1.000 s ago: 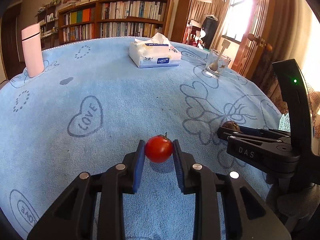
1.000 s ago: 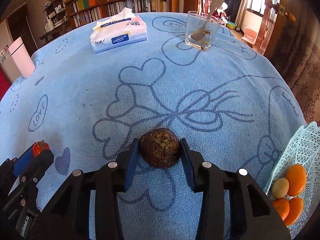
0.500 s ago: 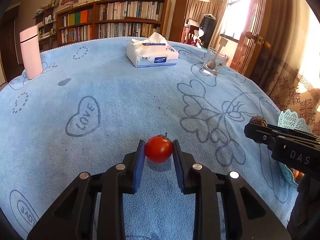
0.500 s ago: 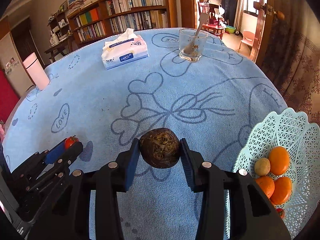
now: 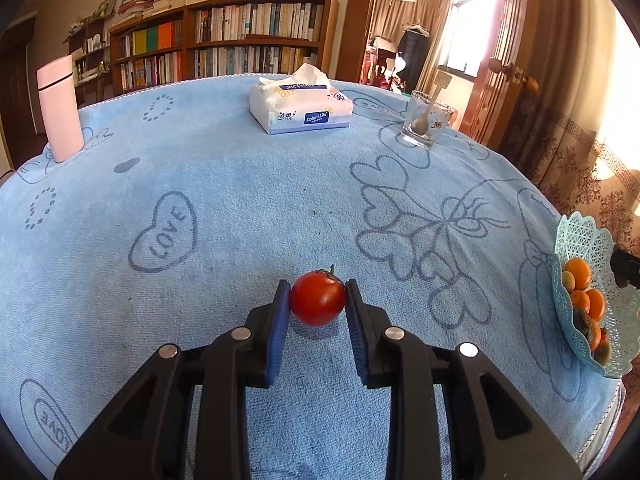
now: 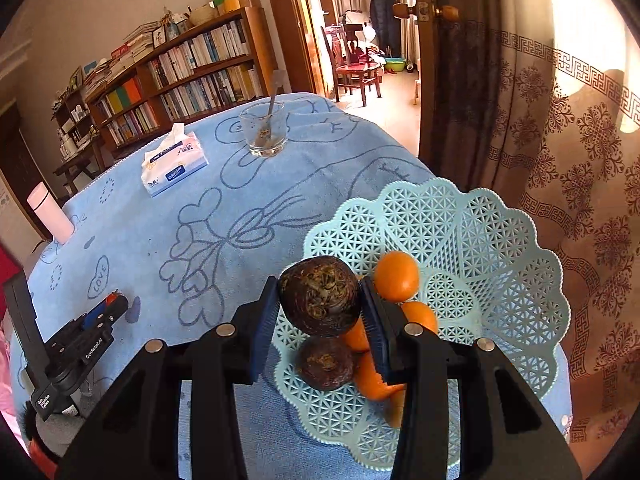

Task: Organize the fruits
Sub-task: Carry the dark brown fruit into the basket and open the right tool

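Observation:
My left gripper (image 5: 316,300) is shut on a red tomato (image 5: 317,298) low over the blue tablecloth. It also shows in the right wrist view (image 6: 108,308), far left of the basket. My right gripper (image 6: 320,300) is shut on a dark brown round fruit (image 6: 318,296) and holds it above the near left part of the light blue lattice basket (image 6: 480,248). In the basket lie several oranges (image 6: 396,276) and a second brown fruit (image 6: 327,363). The basket (image 5: 584,236) shows at the right edge of the left wrist view.
A tissue pack (image 5: 300,106), a glass with a spoon (image 5: 424,124) and a pink bottle (image 5: 60,108) stand at the far side of the table. A curtain (image 6: 560,120) hangs just beyond the basket. The table edge runs close under the basket.
My right gripper has carried the brown fruit to the right, from above the cloth to above the basket. My left gripper has stayed in place with the tomato.

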Tool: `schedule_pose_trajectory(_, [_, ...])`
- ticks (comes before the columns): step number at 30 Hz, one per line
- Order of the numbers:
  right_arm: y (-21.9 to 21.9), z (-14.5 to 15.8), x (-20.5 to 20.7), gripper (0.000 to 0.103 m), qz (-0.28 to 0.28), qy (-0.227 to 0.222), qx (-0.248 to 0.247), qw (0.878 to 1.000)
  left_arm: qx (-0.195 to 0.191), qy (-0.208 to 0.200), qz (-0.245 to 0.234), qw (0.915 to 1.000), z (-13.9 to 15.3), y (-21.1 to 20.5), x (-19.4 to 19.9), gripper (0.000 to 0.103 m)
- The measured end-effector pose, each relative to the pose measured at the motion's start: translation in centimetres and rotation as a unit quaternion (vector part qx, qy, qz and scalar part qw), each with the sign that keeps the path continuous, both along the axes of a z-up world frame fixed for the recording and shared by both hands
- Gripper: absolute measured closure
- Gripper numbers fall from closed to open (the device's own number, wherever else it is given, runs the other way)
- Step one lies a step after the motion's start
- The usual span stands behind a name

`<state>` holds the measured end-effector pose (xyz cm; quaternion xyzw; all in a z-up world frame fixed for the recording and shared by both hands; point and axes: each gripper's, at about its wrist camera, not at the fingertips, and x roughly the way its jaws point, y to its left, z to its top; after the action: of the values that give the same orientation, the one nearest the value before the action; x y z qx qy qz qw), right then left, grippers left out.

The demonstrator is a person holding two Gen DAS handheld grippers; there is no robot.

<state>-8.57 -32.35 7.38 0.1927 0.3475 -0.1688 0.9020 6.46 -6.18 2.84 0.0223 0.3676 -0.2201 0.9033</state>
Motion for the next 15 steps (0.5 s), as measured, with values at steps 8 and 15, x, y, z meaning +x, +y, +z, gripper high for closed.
schedule_pose_trajectory(8, [-4.5,-1.3,-3.8,0.061,-0.071,0.010,0.022,0.997,0.006,-0.001,0.001,1.0000,-0.2,-0.1,0.1,0.075])
schedule_pose_trajectory(15, [-5.3,-3.0,-4.2,0.061,-0.083,0.020,0.040,0.996,0.006,0.002,0.005,1.0000,-0.3,-0.1,0.2,0.075])
